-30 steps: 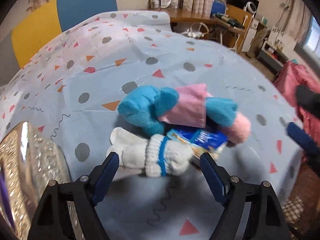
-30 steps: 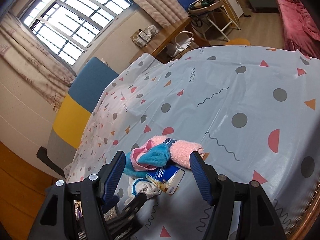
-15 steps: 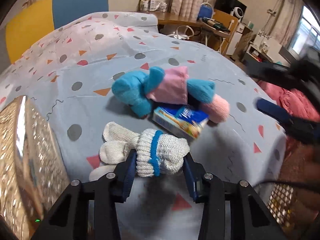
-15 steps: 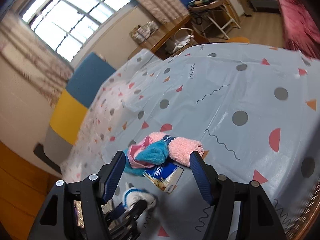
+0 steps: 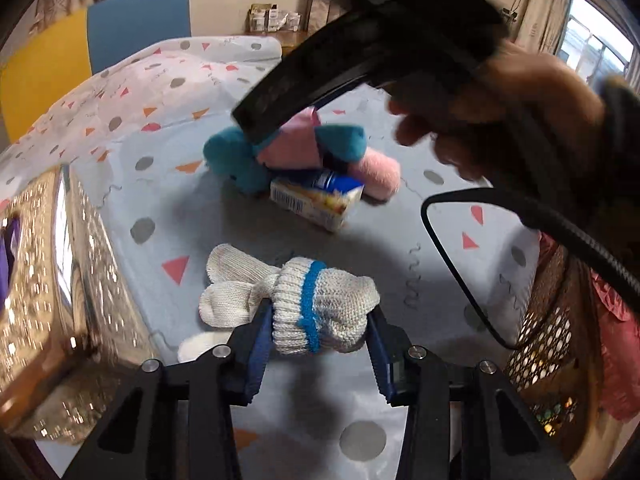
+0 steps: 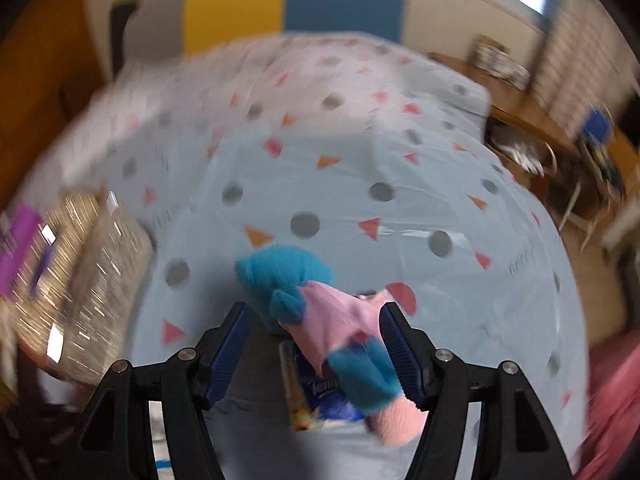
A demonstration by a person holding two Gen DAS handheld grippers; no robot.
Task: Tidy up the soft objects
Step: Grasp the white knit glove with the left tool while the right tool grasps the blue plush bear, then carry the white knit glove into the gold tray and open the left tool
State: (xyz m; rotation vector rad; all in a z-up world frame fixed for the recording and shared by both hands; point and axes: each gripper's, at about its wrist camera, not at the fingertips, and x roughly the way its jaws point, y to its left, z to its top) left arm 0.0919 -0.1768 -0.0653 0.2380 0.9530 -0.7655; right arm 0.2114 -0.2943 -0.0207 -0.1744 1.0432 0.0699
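Gripping white knit glove [image 5: 320, 312]: left tongs [image 5: 316, 344]; right tongs [image 6: 316, 344] spread wide around blue-pink plush [image 6: 320, 312], cloth beyond bare.

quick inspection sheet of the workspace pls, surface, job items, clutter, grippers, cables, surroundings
surface: patterned tablecloth with dots and triangles, wrinkled.
job's things: white knit gloves, blue-striped cuff; blue and pink plush toy lying against a tissue pack.
clutter: glittery gold box at the left edge; mesh basket at the right.
grippers: left gripper shut on the gloves; right gripper open, straddling the plush toy.
cables: black cable looping over the cloth from the right hand's device.
surroundings: blue and yellow chair back; wooden desk.
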